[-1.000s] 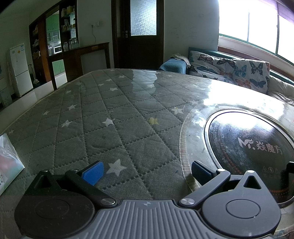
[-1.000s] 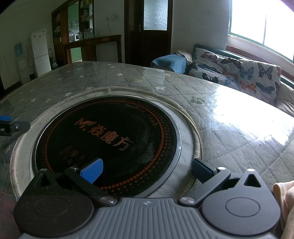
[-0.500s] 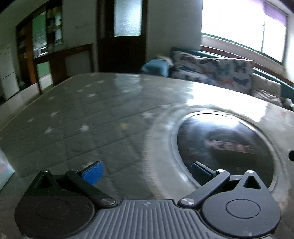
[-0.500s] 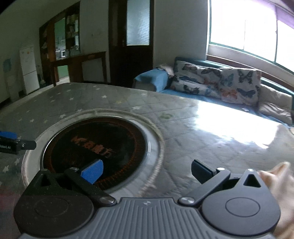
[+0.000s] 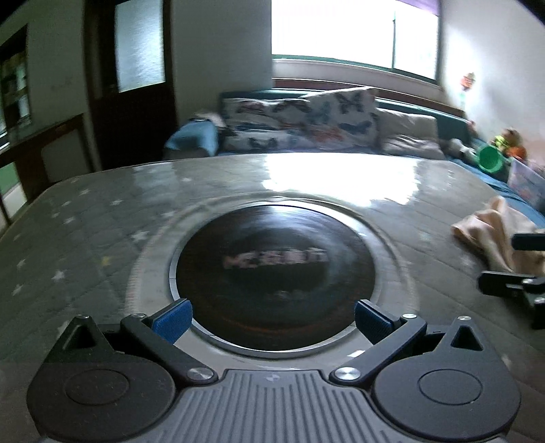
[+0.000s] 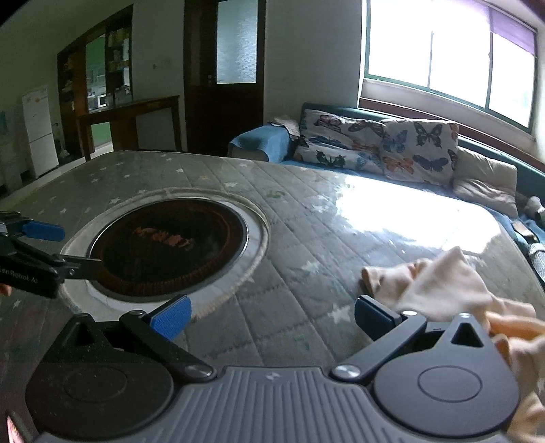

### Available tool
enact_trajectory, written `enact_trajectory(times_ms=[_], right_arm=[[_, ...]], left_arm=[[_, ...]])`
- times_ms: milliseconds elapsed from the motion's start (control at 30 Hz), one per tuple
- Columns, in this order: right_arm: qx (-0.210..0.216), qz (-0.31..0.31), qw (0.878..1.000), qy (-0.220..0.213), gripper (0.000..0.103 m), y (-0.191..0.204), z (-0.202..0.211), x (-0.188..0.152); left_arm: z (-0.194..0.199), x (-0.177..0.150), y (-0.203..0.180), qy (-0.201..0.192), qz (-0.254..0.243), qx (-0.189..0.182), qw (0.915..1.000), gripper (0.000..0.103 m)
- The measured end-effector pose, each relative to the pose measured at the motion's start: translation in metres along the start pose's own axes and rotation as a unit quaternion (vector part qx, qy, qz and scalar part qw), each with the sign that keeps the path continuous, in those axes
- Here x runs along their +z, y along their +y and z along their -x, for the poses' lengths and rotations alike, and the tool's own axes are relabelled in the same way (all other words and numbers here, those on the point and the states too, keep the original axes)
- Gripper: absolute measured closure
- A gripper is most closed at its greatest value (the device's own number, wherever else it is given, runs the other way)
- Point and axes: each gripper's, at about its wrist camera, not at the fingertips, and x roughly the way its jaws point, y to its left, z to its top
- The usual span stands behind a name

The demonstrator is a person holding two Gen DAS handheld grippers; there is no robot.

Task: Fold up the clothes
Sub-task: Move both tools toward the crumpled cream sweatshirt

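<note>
Nothing is folded yet: my left gripper (image 5: 270,318) and right gripper (image 6: 272,315) both hang spread and empty, while the crumpled peach garment (image 6: 439,286) lies on the quilted table cover's (image 6: 306,218) right edge, just beside my right fingers.

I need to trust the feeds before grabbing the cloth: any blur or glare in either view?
Left wrist view: motion-blurred, the cooktop lettering smeared, the window blown out, with glare on the table. Right wrist view: sharper, but the cloth is soft-edged, and glare washes out the table behind it.
</note>
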Motion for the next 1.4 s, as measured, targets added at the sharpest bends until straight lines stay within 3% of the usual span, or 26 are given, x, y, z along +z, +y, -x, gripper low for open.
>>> enact_trajectory(times_ms=[400,833,1400], right_arm=[[-0.029,-0.017,0.999,0.006,0.0,-0.017,0.036,-0.034],[-0.066,-0.029,0.997,0.004,0.001,-0.039,0.073,-0.06],[-0.12,-0.092,0.988,-0.025,0.016,-0.103,0.097,-0.05]], left_arm=[[0.013,-0.001,-0.054,0.01,-0.055,-0.055,0.9969,0.0],[0.023,0.007,-0.099,0.018,-0.111,-0.089,0.9897,0.0],[0.002,0.05,-0.148,0.024,-0.151,-0.159,0.9754,0.0]])
